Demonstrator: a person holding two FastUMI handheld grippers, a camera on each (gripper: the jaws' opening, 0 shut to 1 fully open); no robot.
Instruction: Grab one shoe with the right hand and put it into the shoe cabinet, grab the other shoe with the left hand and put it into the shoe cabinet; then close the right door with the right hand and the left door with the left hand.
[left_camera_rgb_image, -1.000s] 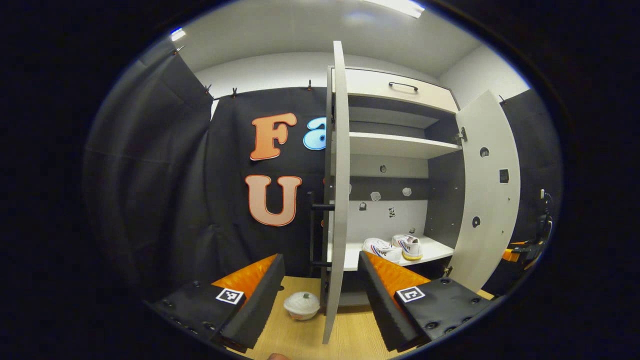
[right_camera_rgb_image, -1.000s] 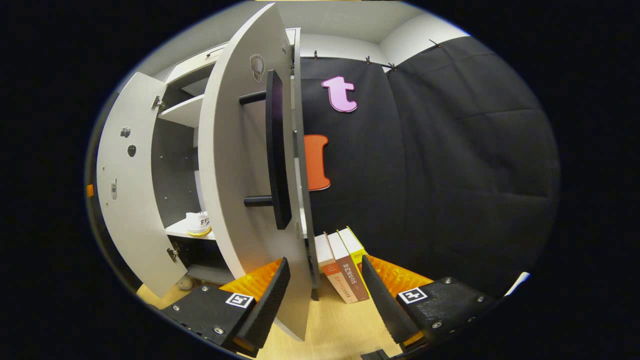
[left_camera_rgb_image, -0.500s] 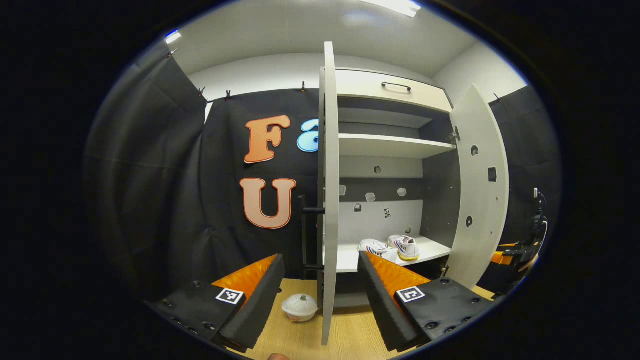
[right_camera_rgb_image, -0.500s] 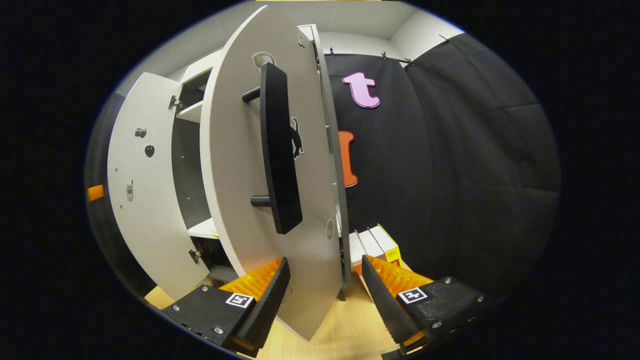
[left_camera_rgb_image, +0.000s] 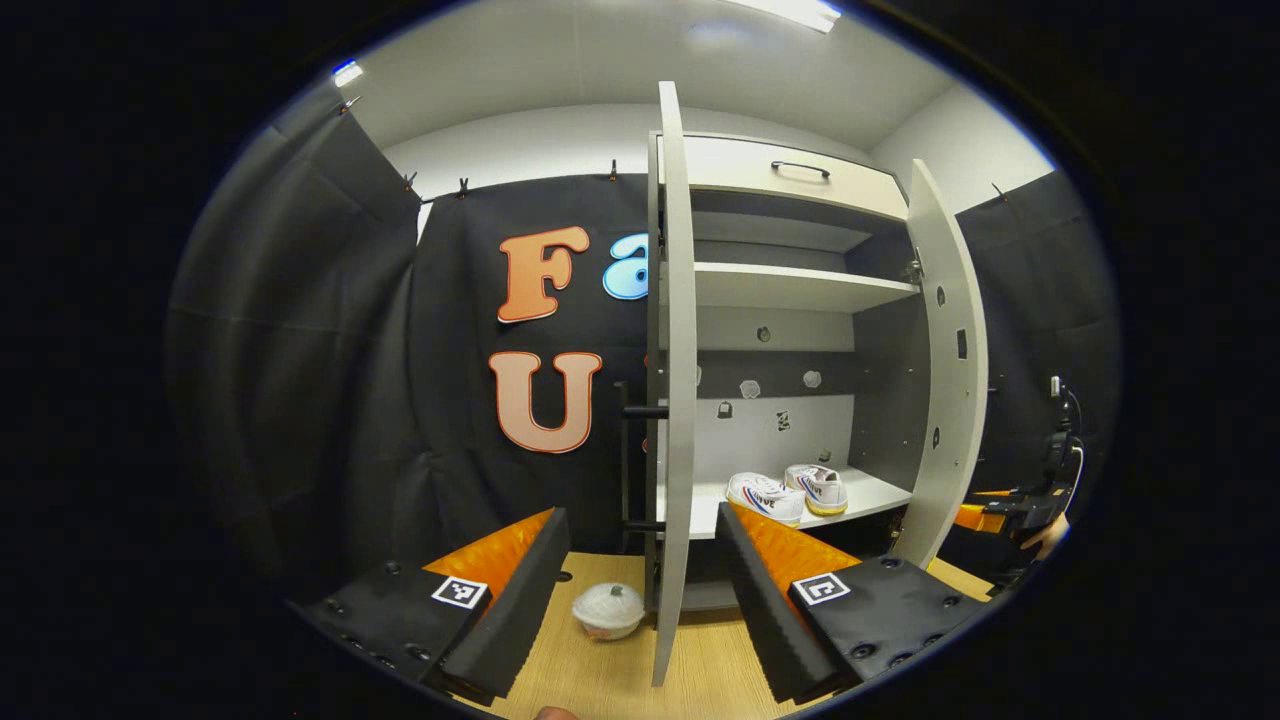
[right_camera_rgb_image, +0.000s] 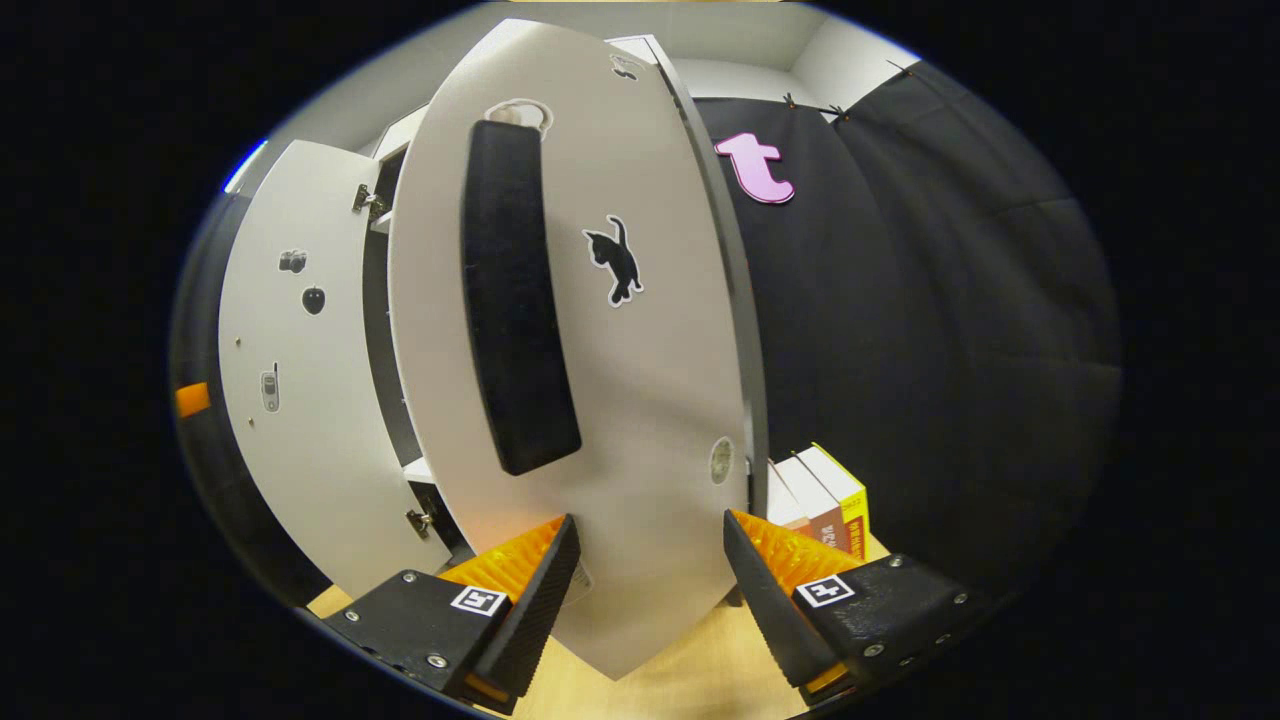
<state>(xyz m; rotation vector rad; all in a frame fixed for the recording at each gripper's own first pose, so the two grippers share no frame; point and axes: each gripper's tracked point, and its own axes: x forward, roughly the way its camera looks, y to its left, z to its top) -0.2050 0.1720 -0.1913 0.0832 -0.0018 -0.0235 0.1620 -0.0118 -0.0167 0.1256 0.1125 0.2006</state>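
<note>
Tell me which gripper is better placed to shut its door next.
Right. The right gripper sits open right at the right door, which is already part-swung. The left gripper straddles the left door's edge, fully open. Both shoes are shelved.

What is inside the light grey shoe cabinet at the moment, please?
Two white shoes sit on the light grey shoe cabinet's lower shelf; the upper shelf looks bare. The partly open right door hides its right edge.
</note>
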